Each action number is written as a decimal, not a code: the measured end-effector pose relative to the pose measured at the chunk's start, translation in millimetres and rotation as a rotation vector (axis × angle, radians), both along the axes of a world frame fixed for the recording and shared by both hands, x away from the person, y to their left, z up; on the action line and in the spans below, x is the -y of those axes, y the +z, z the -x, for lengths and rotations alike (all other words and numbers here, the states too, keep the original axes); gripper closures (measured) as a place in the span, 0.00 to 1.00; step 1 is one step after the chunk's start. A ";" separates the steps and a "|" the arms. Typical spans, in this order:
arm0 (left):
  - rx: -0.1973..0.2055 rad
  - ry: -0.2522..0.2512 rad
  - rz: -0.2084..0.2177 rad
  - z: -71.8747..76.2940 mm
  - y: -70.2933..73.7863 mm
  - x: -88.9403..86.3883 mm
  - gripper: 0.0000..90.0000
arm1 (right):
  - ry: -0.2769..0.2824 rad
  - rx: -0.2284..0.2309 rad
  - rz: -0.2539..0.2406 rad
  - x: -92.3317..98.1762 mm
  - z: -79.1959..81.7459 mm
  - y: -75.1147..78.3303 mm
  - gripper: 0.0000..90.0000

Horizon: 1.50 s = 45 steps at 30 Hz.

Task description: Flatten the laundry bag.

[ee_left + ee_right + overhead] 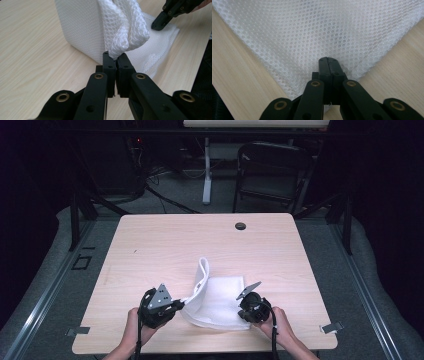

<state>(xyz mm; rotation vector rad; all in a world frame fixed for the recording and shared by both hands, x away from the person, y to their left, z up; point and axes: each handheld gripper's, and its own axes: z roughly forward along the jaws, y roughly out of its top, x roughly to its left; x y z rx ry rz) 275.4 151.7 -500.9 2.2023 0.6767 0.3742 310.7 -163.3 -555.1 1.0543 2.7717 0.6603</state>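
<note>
A white mesh cloth [220, 295] lies on the light wooden table [165, 245], near its front edge. My left gripper [181, 304] is shut on the cloth's left part and holds it lifted, so a folded band stands upright. In the left gripper view its jaws [116, 56] pinch a bunched fold of the cloth [85, 27]. My right gripper [242, 313] sits at the cloth's front right corner. In the right gripper view its jaws [327, 59] are shut over that corner of the flat cloth [312, 32]. The right gripper's tip [160, 23] rests at the cloth's far edge in the left gripper view.
A black round grommet [240, 226] sits near the table's far edge. A dark folding chair [270, 170] and a white stand leg [206, 180] are on the floor behind the table. Metal clips [332, 327] mark the front corners.
</note>
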 end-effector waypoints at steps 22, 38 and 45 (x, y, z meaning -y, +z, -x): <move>-0.059 0.023 -0.046 0.4 -9.6 -6.9 0.97 | -0.016 -0.010 -0.016 4.8 -6.3 -0.2 1.00; -0.138 0.046 -0.056 -2.4 -20.7 -9.4 0.97 | -0.032 -0.013 -0.033 7.8 -8.4 -1.0 1.00; -0.189 0.053 -0.052 -6.5 -26.0 -11.3 0.96 | -0.034 -0.033 -0.031 11.4 -6.4 -0.2 1.00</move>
